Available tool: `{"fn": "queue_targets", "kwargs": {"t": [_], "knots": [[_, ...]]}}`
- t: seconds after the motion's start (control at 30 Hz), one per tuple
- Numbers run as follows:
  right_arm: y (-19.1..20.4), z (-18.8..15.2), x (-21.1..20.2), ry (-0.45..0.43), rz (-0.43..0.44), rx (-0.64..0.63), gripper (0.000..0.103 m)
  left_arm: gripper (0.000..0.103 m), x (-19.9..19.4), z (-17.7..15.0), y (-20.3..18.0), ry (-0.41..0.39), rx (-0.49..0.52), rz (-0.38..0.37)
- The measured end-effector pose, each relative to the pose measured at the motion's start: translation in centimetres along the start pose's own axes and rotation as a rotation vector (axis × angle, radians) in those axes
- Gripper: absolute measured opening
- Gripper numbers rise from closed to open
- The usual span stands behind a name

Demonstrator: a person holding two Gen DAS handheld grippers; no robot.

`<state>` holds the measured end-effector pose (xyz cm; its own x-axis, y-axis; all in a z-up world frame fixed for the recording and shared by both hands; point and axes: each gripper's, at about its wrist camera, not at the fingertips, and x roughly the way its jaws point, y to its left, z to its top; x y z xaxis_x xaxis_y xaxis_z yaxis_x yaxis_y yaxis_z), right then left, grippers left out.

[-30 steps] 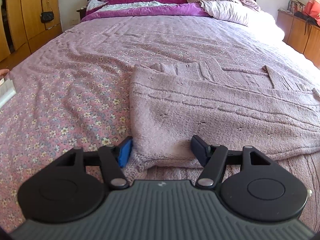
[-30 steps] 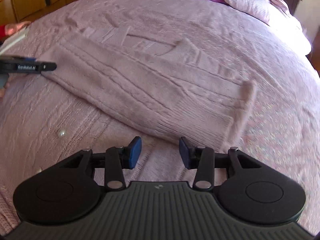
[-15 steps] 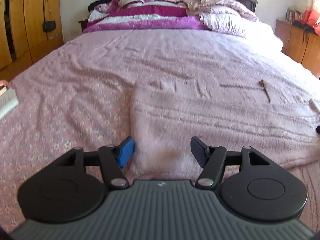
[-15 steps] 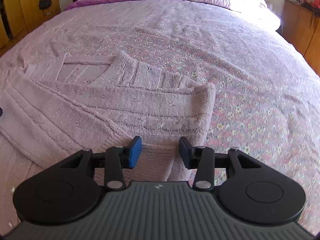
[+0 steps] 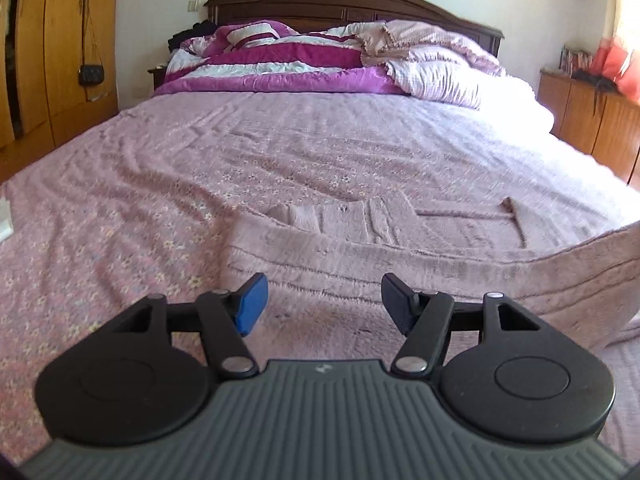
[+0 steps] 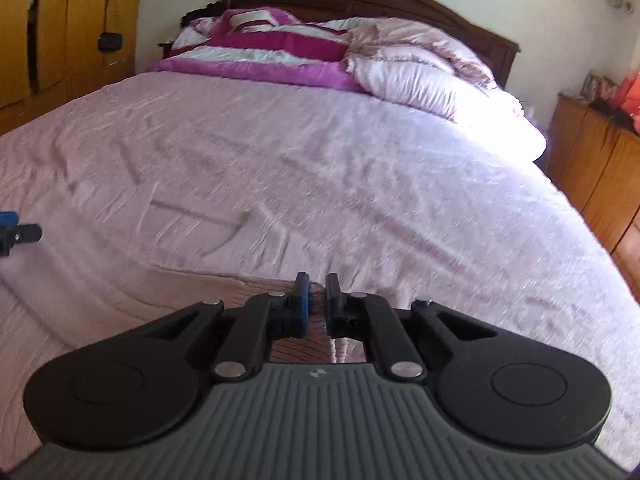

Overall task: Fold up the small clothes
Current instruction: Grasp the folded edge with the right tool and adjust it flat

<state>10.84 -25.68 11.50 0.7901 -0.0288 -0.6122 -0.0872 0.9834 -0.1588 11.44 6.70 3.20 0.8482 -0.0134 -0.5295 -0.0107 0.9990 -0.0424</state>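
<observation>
A dusty-pink knitted sweater (image 5: 400,264) lies spread on the pink floral bedspread (image 5: 200,168). In the left wrist view my left gripper (image 5: 322,302) is open and empty, with its jaws astride the sweater's near left edge. In the right wrist view my right gripper (image 6: 317,300) is shut on the sweater's right edge (image 6: 248,292) and lifts it; that raised edge shows in the left wrist view (image 5: 592,264) at the right. The left gripper's tip (image 6: 16,234) shows at the left border of the right wrist view.
Folded purple-and-white quilts and pillows (image 5: 320,64) lie at the head of the bed by the dark headboard (image 5: 352,4). Wooden wardrobes (image 5: 48,48) stand to the left, and a low wooden cabinet (image 5: 592,128) stands to the right.
My right gripper has closed on the sweater's right edge and raised it. Both grippers now tilt up and see more of the room. The left gripper stays open.
</observation>
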Motion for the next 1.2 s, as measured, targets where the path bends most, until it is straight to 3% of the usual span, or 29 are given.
{"fn": "queue_targets", "kwargs": {"t": [0.2,0.3,0.37,0.4,0.53,0.77,1.2], "knots": [[-0.7,-3.0,6.3,0.140,-0.055,0.055,0.008,0.067,2.8,-1.0,-1.1,0.008,0.080,0.064],[-1.0,-4.7,7.3,0.114,-0.049,0.107,0.014,0.070,3.1,-1.0,-0.7,0.015,0.059,0.062],[-1.4,-4.8,7.2,0.107,-0.038,0.143,0.026,0.070,2.9,-0.9,-0.5,0.020,0.052,0.056],[-1.7,-4.8,7.0,0.103,-0.026,0.173,0.027,0.069,2.7,-0.8,-0.5,0.023,0.056,0.054],[-2.9,-4.9,5.0,0.086,0.006,0.273,0.033,0.068,1.3,-0.3,-0.7,0.028,0.066,0.056],[-2.3,-6.4,-1.5,0.015,0.039,0.294,0.041,0.068,-2.5,-0.1,-1.3,0.065,0.127,0.094],[2.3,-11.8,-10.4,0.004,0.128,0.282,0.055,0.068,-9.3,-3.2,-1.9,0.150,0.075,0.011]]}}
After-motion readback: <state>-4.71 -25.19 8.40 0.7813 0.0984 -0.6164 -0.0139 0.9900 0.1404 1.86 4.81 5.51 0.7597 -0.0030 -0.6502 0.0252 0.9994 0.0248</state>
